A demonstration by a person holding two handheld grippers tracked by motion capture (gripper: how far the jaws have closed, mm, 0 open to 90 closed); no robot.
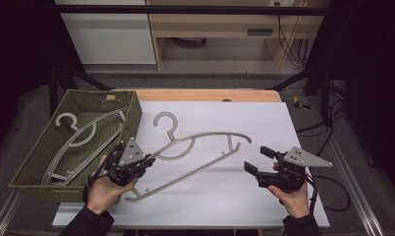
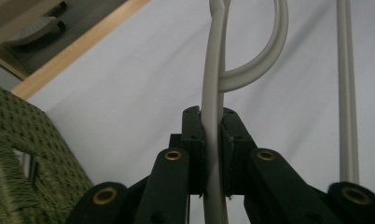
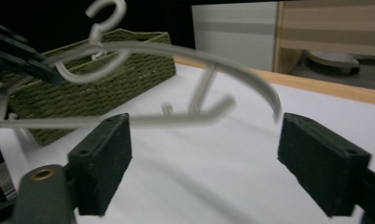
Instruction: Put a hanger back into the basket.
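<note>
A grey plastic hanger (image 1: 205,135) lies slanted across the white mat (image 1: 244,118), its hook (image 1: 166,120) pointing to the far side. My left gripper (image 1: 149,158) is shut on the hanger's left arm, close to the basket. In the left gripper view the pads pinch the grey bar (image 2: 213,84) between them, at the left gripper's (image 2: 212,119) tips. My right gripper (image 1: 258,159) is open just past the hanger's right end, with nothing between its jaws. In the right gripper view the hanger (image 3: 176,51) hangs in front of the wide-open right gripper (image 3: 209,158), apart from its pads.
A green woven basket (image 1: 102,93) at the left holds more grey hangers (image 1: 82,135); it also shows as the basket (image 2: 27,154) and the basket (image 3: 97,88). The table's wooden edge (image 1: 205,95) runs along the far side. Cables (image 1: 333,189) trail at the right.
</note>
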